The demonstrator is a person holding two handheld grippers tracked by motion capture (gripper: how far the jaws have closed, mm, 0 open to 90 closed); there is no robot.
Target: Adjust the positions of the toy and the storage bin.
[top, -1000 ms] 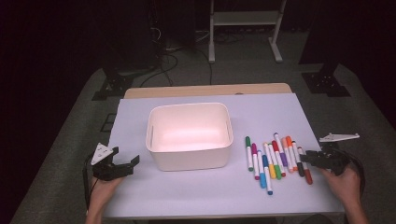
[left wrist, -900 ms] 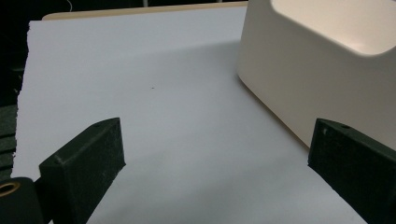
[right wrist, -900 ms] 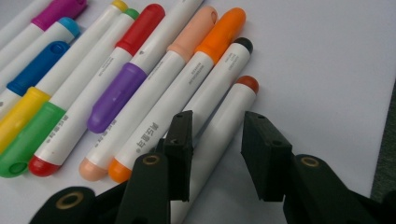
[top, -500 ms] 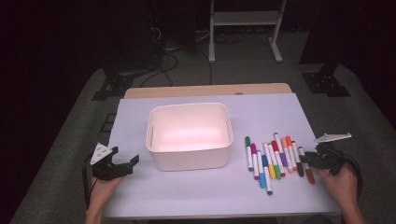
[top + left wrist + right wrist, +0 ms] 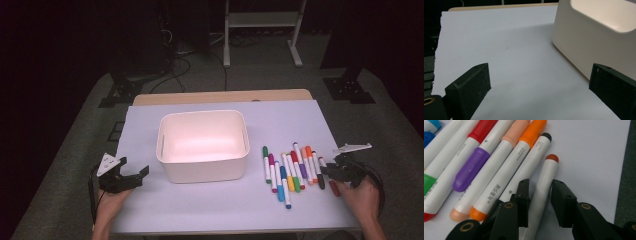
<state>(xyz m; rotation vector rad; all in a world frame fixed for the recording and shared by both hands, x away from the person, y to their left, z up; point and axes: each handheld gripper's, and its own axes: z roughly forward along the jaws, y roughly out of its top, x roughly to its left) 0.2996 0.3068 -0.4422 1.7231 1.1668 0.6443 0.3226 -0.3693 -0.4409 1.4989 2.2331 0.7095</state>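
Right gripper (image 5: pixel 537 195) has edged in over the outermost pen (image 5: pixel 541 192), its fingers just been closing around it.

That pen lies flat on the table (image 5: pixel 594 157) between the two right fingers (image 5: pixel 522 195), its long axis running straight along them, its rust-red end cap pointing away from the fingertips and its near end hidden under the gripper body. The barrel is white and plain, round, a little thinner than the neighbours. One finger sits close against its side; the other shows a narrow gap, so the fingers are part closed but not yet clamped. Just beyond the touching finger lies a black-capped pen (image 5: pixel 529 165), parallel. The left gripper (image 5: pixel 539 87) rests with fingers wide apart and nothing between them, a white bin (image 5: pixel 599 37) just past one fingertip.
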